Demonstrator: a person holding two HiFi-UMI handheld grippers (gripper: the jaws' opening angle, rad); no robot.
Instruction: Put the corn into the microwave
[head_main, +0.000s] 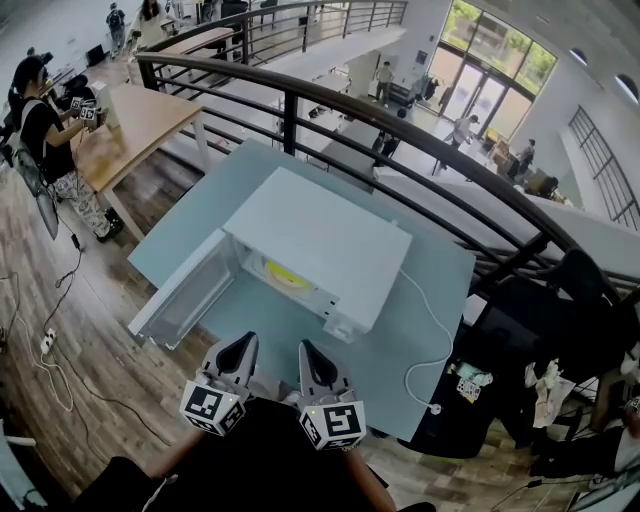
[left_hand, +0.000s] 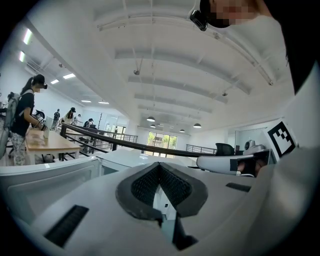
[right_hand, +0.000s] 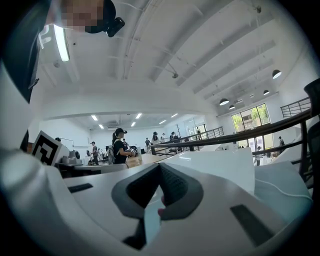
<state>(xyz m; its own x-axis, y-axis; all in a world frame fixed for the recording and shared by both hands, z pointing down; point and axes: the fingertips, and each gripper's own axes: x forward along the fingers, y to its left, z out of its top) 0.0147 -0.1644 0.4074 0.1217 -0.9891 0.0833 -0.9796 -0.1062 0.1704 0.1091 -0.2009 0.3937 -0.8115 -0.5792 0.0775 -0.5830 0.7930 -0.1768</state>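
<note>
A white microwave (head_main: 322, 243) stands on a pale blue-grey table (head_main: 425, 290). Its door (head_main: 183, 296) hangs open to the left. Inside lies the yellow corn (head_main: 285, 273), partly hidden by the microwave's top. Both grippers hover side by side at the table's near edge, in front of the opening and apart from it. My left gripper (head_main: 244, 343) is shut with nothing in it, and its jaws meet at the tips in the left gripper view (left_hand: 160, 165). My right gripper (head_main: 307, 349) is likewise shut and holds nothing (right_hand: 160, 166). The microwave (right_hand: 220, 165) shows ahead in the right gripper view.
The microwave's white cable (head_main: 432, 345) runs over the table's right side to a loose plug. A black railing (head_main: 290, 110) curves behind the table. At the left, a person (head_main: 45, 130) stands by a wooden table (head_main: 140, 115). Cables lie on the wood floor (head_main: 60, 340).
</note>
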